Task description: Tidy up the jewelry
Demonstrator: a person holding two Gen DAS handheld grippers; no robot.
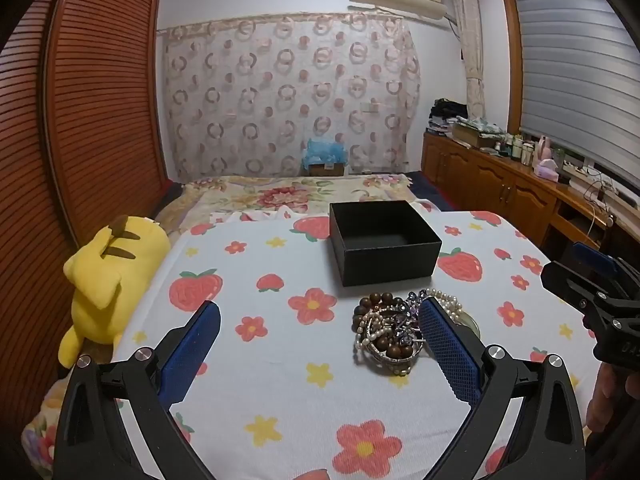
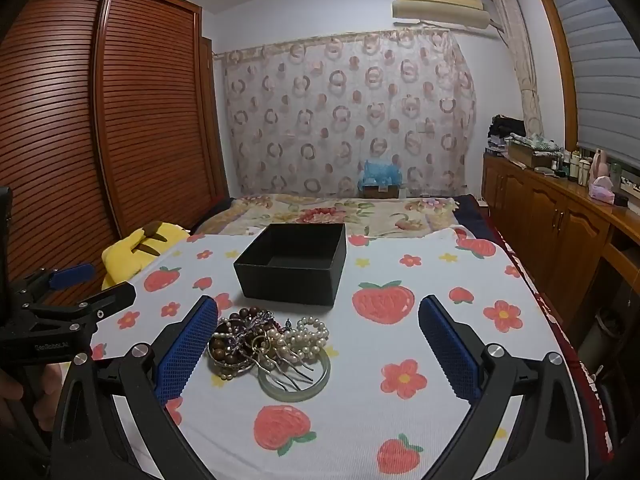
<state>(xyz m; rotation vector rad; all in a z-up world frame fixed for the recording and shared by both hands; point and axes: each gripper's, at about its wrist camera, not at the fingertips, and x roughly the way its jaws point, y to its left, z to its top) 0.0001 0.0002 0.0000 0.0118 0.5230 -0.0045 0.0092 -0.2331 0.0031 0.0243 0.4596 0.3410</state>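
From the left wrist camera, the left gripper (image 1: 320, 332) hangs above the near part of the strawberry-and-flower cloth (image 1: 256, 384) with its jaws spread wide and nothing between the pads. It tips moderately downward toward the far edge of the cloth. The jewelry pile (image 1: 394, 330) lies toward the right side of the gap, just in front of and partly hidden behind the right-hand blue pad, not touched by either one. In the pile are dark wooden beads, a pearl strand and a silvery bangle, all tangled, so no single long axis can be told. The black box (image 1: 386, 242) stands open-topped beyond the pile, nearer the far edge, with its long side running left to right. A yellow plush toy (image 1: 106, 280) lies off the cloth's left edge. The right gripper (image 1: 592, 280) enters at the right edge, apart from the pile.

From the right wrist camera, the right gripper (image 2: 318, 332) is likewise wide open and empty, tilted moderately down. The jewelry pile (image 2: 272, 346) sits on the left side of its gap, close against the left blue pad. A pale green bangle (image 2: 294, 380) lies flat at the pile's near side, and a metal hair comb (image 2: 286, 370) rests across it, prongs toward the near right. The black box (image 2: 294, 264) stands just beyond. The left gripper (image 2: 80, 286) shows at the left edge, open, with a hand (image 2: 18, 396) below it.
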